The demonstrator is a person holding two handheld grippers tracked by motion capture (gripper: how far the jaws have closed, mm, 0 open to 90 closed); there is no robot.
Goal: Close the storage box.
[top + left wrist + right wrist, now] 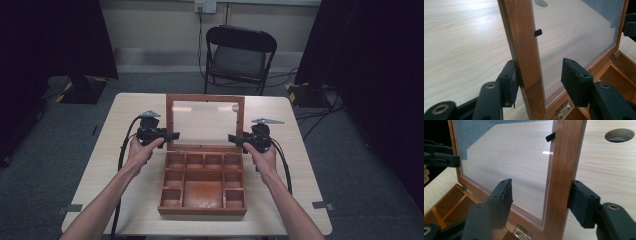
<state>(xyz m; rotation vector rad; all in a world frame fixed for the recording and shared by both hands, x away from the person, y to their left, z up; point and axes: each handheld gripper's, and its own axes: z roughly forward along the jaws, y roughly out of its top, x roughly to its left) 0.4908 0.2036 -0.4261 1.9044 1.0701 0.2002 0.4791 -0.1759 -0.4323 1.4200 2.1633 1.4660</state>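
An open wooden box (202, 210) with several empty compartments sits mid-table, its glass-paned lid (205, 98) standing upright. My left gripper (170, 136) straddles the lid's left frame rail (524, 50): one pad (510, 80) rests against the rail's outer side, while the other pad (574, 80) stands off the glass, so the gripper (541, 72) is open. My right gripper (235, 139) straddles the right rail (564, 170) the same way. Its outer pad (581, 205) touches the wood and its inner pad (501, 200) is apart from the pane; this gripper (542, 192) is open too.
The light wooden table (130, 165) has a round cable hole (619, 135) behind the lid. Brass hinges (522, 232) join lid and box. A black folding chair (239, 55) stands beyond the table, with dark curtains at both sides and cables on the floor.
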